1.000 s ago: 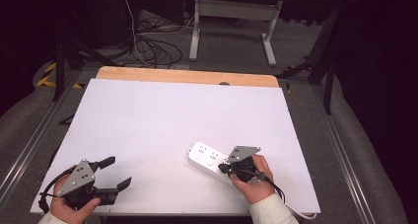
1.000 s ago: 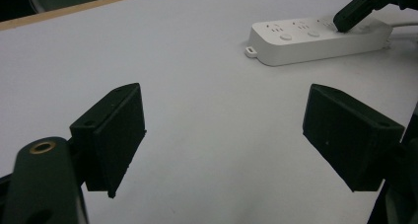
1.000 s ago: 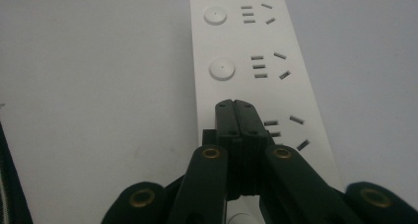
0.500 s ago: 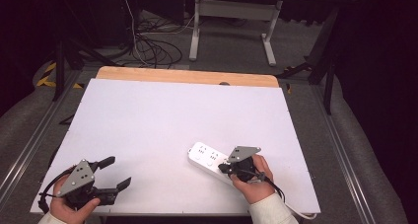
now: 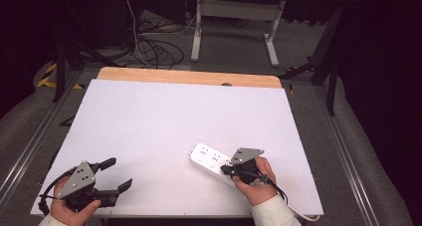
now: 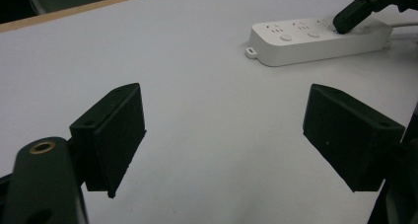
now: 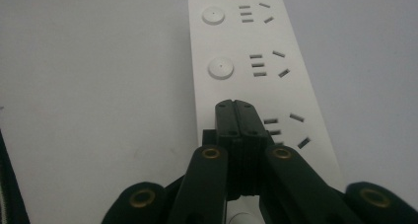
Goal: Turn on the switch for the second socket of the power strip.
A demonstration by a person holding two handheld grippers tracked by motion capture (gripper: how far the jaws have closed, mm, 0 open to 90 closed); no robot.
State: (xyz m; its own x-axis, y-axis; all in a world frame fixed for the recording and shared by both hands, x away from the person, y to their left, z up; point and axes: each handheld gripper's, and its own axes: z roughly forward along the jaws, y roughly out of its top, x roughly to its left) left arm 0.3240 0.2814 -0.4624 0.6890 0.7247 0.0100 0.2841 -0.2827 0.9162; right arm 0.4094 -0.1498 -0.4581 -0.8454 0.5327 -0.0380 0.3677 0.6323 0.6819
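A white power strip (image 5: 211,160) lies on the white table top (image 5: 164,121) at the front right. In the right gripper view the power strip (image 7: 256,56) shows two round buttons and socket slots, and my right gripper (image 7: 235,106) is shut, its tips pressed on the strip where a third button would sit. From above, the right gripper (image 5: 226,170) sits over the strip's near end. My left gripper (image 5: 117,173) rests at the front left, open and empty. The left gripper view has the left gripper (image 6: 222,135) with jaws wide apart, the power strip (image 6: 315,39) far off.
The strip's white cable (image 5: 298,213) trails to the table's front right corner. A wooden edge (image 5: 189,77) borders the table's far side. Beyond it on the floor lie dark cables (image 5: 149,47) and a white stand (image 5: 234,17).
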